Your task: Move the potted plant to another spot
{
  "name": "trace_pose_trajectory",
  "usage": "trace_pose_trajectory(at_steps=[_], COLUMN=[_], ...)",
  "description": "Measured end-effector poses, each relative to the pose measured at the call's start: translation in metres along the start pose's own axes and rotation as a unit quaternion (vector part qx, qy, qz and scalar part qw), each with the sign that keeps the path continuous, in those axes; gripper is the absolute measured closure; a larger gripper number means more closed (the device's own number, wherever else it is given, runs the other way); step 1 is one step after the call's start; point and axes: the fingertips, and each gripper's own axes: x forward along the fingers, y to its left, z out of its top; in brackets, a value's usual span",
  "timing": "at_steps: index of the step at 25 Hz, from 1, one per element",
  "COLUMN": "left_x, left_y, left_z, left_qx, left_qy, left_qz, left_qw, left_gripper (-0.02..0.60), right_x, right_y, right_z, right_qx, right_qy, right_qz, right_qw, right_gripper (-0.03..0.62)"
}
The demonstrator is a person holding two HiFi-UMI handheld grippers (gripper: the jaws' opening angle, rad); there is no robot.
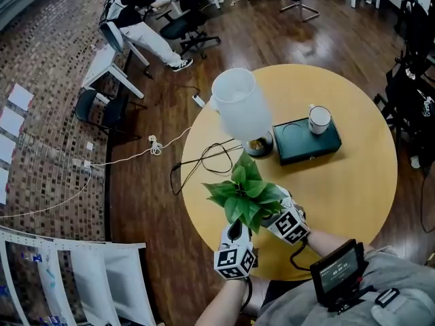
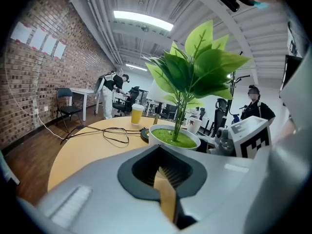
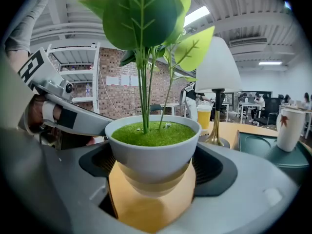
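Note:
The potted plant (image 1: 245, 195), green leaves in a white bowl-shaped pot (image 3: 152, 150), stands near the front edge of the round yellow table (image 1: 353, 189). In the head view the leaves hide the pot. My right gripper (image 1: 266, 214) comes in from the right, and its jaws close on the pot's two sides (image 3: 153, 179). My left gripper (image 1: 236, 231) sits just in front of the pot, on the near side. Its jaws (image 2: 163, 179) are shut with only a thin slit between them, and the pot (image 2: 174, 136) lies a short way ahead.
A lamp (image 1: 239, 104) with a white shade stands behind the plant. Next to it is a dark green tray (image 1: 306, 145) with a cup (image 1: 319, 119). A black cable (image 1: 204, 158) loops over the table's left side. Chairs and a seated person (image 1: 139, 19) are farther off.

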Motion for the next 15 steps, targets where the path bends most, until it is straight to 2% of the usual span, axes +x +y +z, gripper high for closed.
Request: trace_pose_trajectory(at_steps=[15], left_x=[0.014], left_y=[0.018], left_z=[-0.041], left_qx=[-0.016], left_qy=[0.043], left_qz=[0.001], left_qw=[0.9989], left_gripper=[0.580], right_x=[0.023], right_y=[-0.004], right_z=[-0.040], right_qx=[0.022], right_qy=[0.025], right_qz=[-0.005], right_qw=[0.999], right_gripper=[0.098])
